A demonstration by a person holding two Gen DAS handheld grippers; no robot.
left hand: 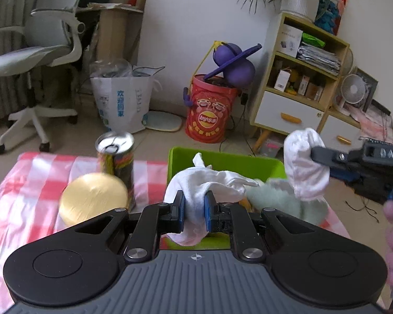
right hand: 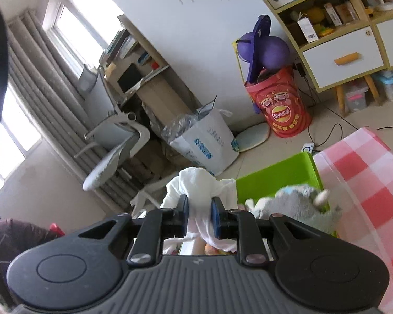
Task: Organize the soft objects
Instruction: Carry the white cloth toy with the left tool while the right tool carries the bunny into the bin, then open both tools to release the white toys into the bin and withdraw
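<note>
My left gripper [left hand: 194, 209] is shut on a white cloth glove [left hand: 212, 180] just above the near side of the green bin [left hand: 222, 161]. My right gripper [right hand: 199, 216] is shut on a second white cloth glove [right hand: 196, 185]; in the left wrist view it [left hand: 310, 154] holds that glove [left hand: 305, 164] in the air over the bin's right edge. A pale green plush toy [left hand: 277, 198] lies in the bin; it shows in the right wrist view [right hand: 298, 204] inside the green bin [right hand: 280, 178].
A drink can [left hand: 116, 157] and a gold round lid [left hand: 93, 198] stand left of the bin on the pink checked cloth [left hand: 26, 191]. Beyond the table are an office chair [left hand: 39, 52], a white bag [left hand: 123, 102], a red snack bucket [left hand: 209, 107] and a shelf cabinet [left hand: 301, 78].
</note>
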